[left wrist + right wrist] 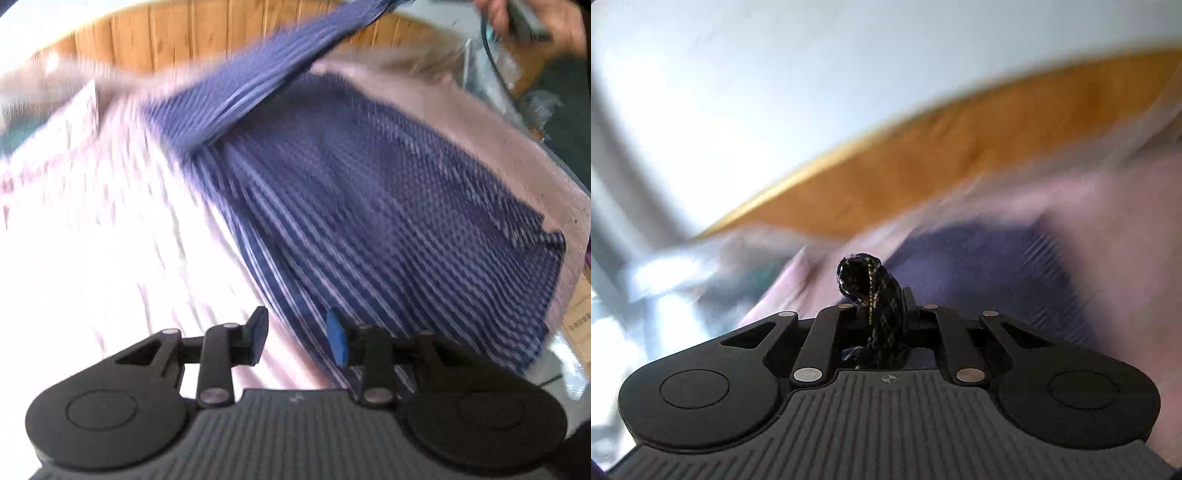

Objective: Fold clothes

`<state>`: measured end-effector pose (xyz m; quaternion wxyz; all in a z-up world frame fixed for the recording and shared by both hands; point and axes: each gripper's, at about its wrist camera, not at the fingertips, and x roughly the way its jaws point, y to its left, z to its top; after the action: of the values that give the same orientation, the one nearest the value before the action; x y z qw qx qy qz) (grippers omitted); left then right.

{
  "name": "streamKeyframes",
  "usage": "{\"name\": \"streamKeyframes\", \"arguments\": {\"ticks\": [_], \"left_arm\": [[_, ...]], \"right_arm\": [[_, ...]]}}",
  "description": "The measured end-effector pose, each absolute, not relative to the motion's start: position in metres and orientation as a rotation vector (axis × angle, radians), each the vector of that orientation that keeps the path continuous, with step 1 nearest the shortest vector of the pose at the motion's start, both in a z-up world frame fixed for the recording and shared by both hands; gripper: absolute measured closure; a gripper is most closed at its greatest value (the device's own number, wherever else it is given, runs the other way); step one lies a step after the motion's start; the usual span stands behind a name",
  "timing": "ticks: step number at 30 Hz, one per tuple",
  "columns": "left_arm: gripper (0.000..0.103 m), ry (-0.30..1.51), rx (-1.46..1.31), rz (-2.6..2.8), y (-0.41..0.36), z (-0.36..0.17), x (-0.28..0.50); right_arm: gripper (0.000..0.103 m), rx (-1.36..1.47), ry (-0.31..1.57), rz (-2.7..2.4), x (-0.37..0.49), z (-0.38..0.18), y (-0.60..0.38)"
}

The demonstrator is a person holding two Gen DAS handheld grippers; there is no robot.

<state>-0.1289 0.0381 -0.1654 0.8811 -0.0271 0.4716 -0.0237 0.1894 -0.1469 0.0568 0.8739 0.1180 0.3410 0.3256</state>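
Observation:
A blue garment with thin white stripes point(369, 192) lies spread on a pink sheet point(92, 240). One part of it is pulled up in a taut band point(295, 62) toward the upper right, where a hand point(554, 26) shows, blurred. My left gripper point(297, 332) hovers open over the garment's near edge, and its blue pads point(338, 339) press on nothing. In the right wrist view my right gripper point(877, 299) is shut on a bunched fold of the dark patterned cloth point(871, 288), which sticks up between its fingers. The rest of the garment point(979, 258) lies blurred below.
A wooden headboard point(184, 37) runs along the far side of the bed, with a white wall point(812, 74) above it. Clear plastic bags point(509, 74) and a cardboard box point(580, 317) sit off the bed's right edge. Pink sheet point(1108, 221) surrounds the garment.

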Motion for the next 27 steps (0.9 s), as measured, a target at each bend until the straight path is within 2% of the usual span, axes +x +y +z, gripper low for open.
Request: {"name": "streamKeyframes", "arguments": {"ticks": [3, 6, 8, 9, 10, 17, 19, 21, 27], "left_arm": [[0.069, 1.065, -0.096, 0.012, 0.013, -0.178, -0.139], [0.071, 1.065, -0.106, 0.134, -0.007, -0.182, -0.148], [0.087, 1.039, -0.083, 0.202, -0.018, -0.178, -0.149], [0.101, 1.026, -0.072, 0.235, -0.024, -0.176, -0.150], [0.102, 1.012, -0.061, 0.269, -0.029, -0.174, -0.150], [0.103, 0.855, 0.273, 0.308, -0.100, -0.122, -0.139], [0.102, 0.853, 0.316, 0.268, -0.120, -0.124, -0.130], [0.102, 0.884, 0.316, 0.217, -0.133, -0.135, -0.123], [0.089, 1.033, 0.147, 0.076, -0.132, -0.166, -0.129]], "right_arm": [[0.093, 0.185, 0.706, 0.594, 0.231, 0.059, -0.184], [0.093, 0.173, 0.756, 0.584, 0.256, 0.043, -0.200], [0.093, 0.191, 0.781, 0.600, 0.268, 0.033, -0.193], [0.093, 0.197, 0.786, 0.618, 0.273, 0.028, -0.185], [0.093, 0.205, 0.790, 0.637, 0.277, 0.025, -0.179], [0.093, 0.365, 0.694, 0.672, 0.304, 0.053, -0.206], [0.093, 0.385, 0.686, 0.645, 0.313, 0.055, -0.226], [0.093, 0.391, 0.700, 0.617, 0.323, 0.050, -0.244], [0.093, 0.374, 0.777, 0.583, 0.333, 0.007, -0.270]]}}
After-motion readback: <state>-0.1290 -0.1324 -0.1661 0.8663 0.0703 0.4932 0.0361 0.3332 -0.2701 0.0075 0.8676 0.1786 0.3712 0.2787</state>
